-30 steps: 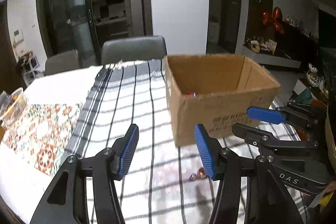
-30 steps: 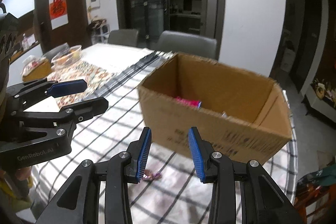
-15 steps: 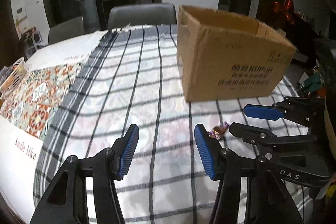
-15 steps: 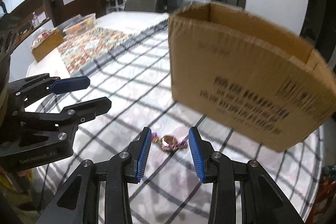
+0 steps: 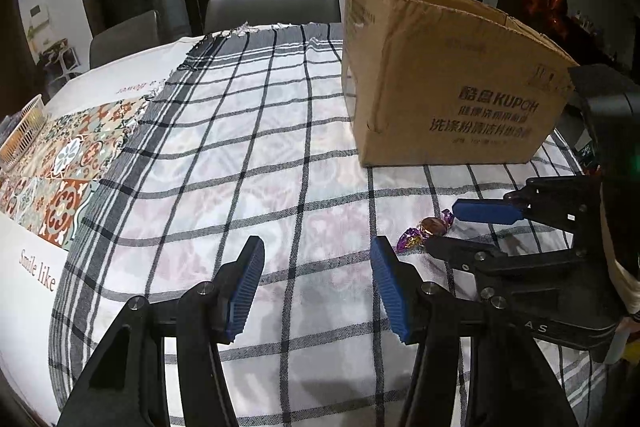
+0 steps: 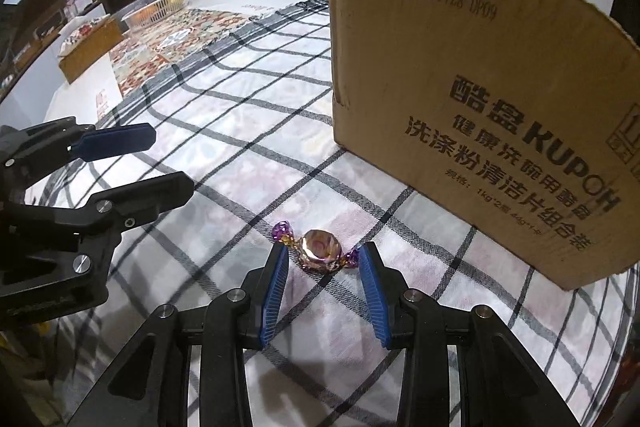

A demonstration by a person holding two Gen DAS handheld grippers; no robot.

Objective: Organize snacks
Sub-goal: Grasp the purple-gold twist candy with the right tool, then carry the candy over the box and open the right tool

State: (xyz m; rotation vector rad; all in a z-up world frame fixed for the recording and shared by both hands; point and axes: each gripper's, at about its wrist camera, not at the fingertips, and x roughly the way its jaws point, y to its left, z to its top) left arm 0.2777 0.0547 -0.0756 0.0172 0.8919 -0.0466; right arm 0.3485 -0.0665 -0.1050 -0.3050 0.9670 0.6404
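Note:
A round sweet in a gold and purple twist wrapper (image 6: 320,250) lies on the checked cloth in front of a brown cardboard box (image 6: 472,99). My right gripper (image 6: 324,255) is low over the cloth and open. The sweet sits between its blue fingertips, and the pads do not press on it. In the left wrist view the same sweet (image 5: 429,227) shows at the right gripper (image 5: 442,225), with the box (image 5: 452,87) behind. My left gripper (image 5: 317,247) hangs open over bare cloth to the left of the sweet, holding nothing. The box's inside is hidden.
A tiled-pattern mat (image 5: 60,163) lies left of the checked cloth (image 5: 248,147). A white basket (image 6: 160,5) and a wooden box (image 6: 88,47) stand at the table's far left. Grey chairs (image 5: 272,3) stand behind the table.
Both grippers have sunk toward the table and tipped downward. The right gripper has come down so the sweet now lies between its fingertips. The box's inside has gone out of sight.

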